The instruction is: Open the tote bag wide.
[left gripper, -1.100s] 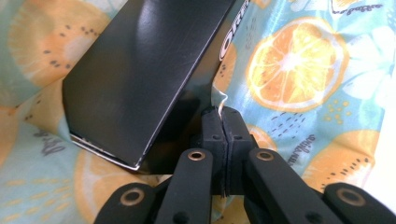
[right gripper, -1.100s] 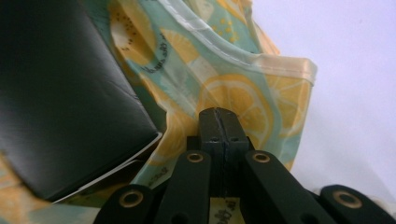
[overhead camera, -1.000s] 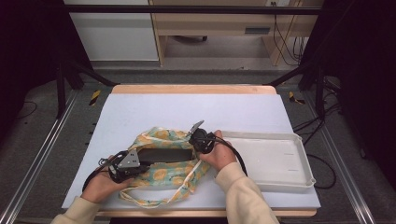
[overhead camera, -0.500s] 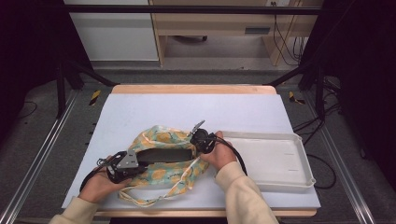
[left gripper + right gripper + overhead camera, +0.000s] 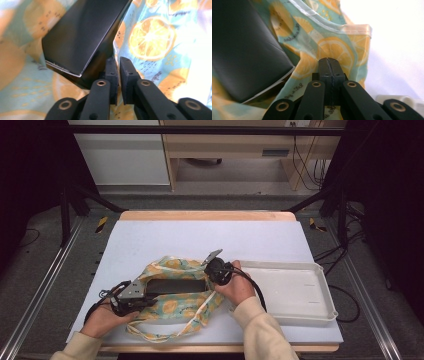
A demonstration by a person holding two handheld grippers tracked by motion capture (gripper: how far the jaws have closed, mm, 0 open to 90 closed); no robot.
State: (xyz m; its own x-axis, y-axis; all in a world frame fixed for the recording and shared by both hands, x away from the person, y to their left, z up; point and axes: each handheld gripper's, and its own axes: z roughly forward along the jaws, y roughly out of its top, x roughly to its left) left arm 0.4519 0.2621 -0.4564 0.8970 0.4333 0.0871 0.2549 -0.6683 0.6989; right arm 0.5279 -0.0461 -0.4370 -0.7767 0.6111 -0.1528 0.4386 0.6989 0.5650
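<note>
High view shows a lemon-print fabric bag [image 5: 175, 292] lying near the front middle of the desk [image 5: 210, 237], with a flat black box [image 5: 176, 285] resting in its open mouth. A white tray [image 5: 320, 290] sits just to the right of the bag. The left gripper [image 5: 142, 300] lies at the bag's left end, held in the person's left hand [image 5: 107, 317], and the right gripper [image 5: 212, 270] sits at the bag's upper right edge, held in the right hand [image 5: 239, 287].

From the left gripper view, the left gripper [image 5: 119, 72] has its jaws a narrow slit apart; they have just been opening a little. A fold of the bag's cloth [image 5: 150, 37] runs up from the gap between them, but whether the pads press on it I cannot tell. The corner of the black box [image 5: 82, 37] lies just beyond and to the left of the fingertips, almost touching the left jaw, and the printed cloth spreads out on both sides.

From the right gripper view, the right gripper [image 5: 328, 68] has its jaws pressed fully together, and the bag's fabric [image 5: 337, 47] rises straight from the tips, so the cloth appears pinched there near the hemmed rim. The black box [image 5: 244, 50] lies to the left of this gripper, close beside it, tilted inside the bag. A corner of the white tray [image 5: 397, 98] shows low at the right.
</note>
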